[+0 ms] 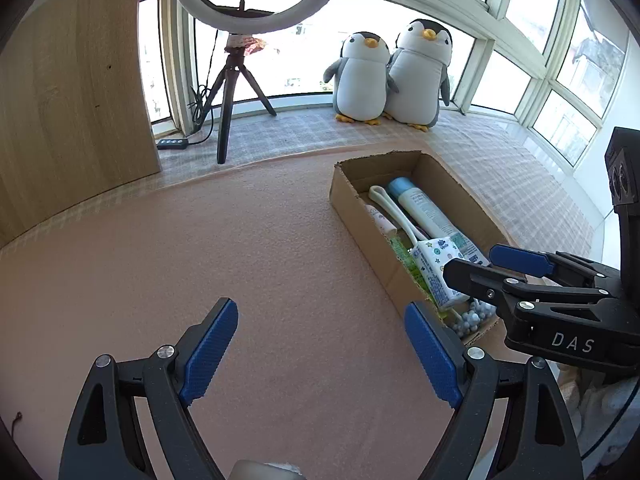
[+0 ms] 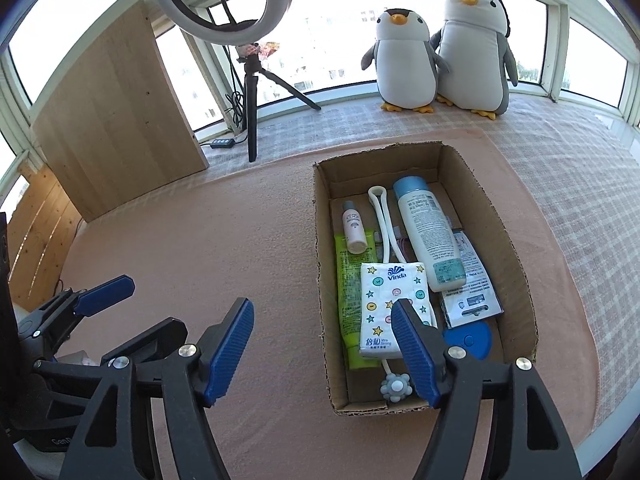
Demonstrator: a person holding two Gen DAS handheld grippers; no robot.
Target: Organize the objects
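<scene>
The cardboard box (image 2: 424,272) sat on the pink tabletop (image 2: 200,240), right of centre. Inside lay a tissue pack (image 2: 380,304), a white bottle (image 2: 428,232), a green tube (image 2: 352,300) and a small bottle (image 2: 354,232). The left hand-held gripper (image 1: 320,348) and right hand-held gripper (image 2: 324,348) both stood wide apart, holding nothing.

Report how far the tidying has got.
Done, apparently: the cardboard box holds the tissue pack, lotion bottle, small bottle and green tube. In hand: nothing; left gripper and right gripper are open. Left: no loose items visible on the mat.
</scene>
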